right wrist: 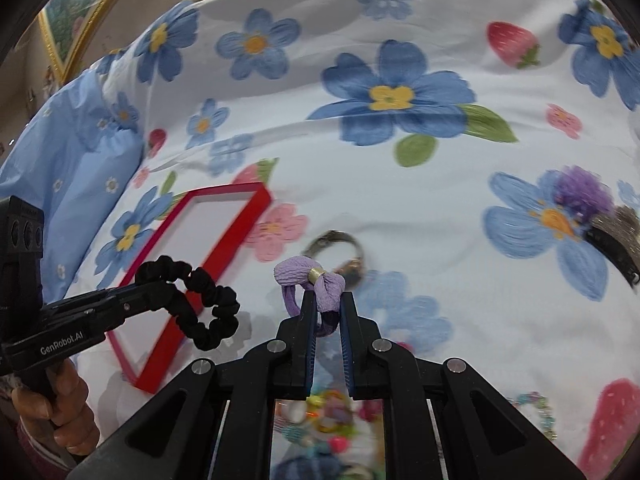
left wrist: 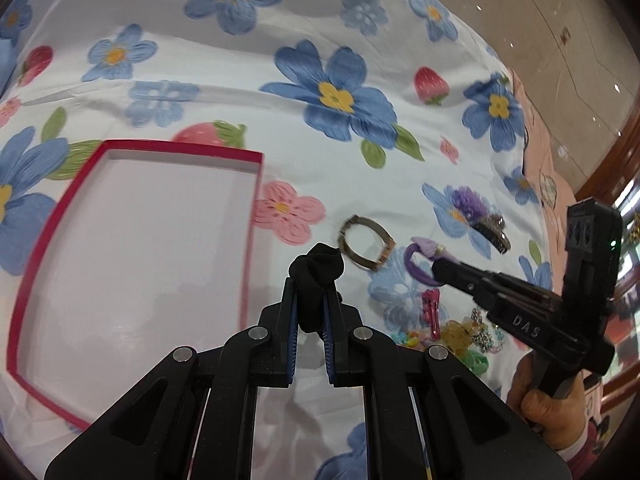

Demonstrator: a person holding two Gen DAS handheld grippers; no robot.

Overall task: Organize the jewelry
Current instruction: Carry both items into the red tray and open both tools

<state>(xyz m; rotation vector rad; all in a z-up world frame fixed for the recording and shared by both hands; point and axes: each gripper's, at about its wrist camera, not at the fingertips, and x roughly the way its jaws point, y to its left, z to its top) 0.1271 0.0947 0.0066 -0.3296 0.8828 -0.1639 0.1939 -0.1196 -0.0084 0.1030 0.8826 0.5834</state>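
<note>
Both tongs pinch hair ties: left gripper holds my black ruffled fabric scrunchie, nearer the shallow red-rimmed white tray at left, right gripper my lilac bow tie.

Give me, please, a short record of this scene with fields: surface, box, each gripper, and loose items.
surface: floral cloth with blue flowers and strawberries
box: red tray, shallow, white inside, nothing visible in it
left gripper: shut on black scrunchie, held clear of the cloth, beside the tray
right gripper: shut on purple hair tie
loose items: metal bangle; pink clip; purple fluffy clip; bead pile
</note>
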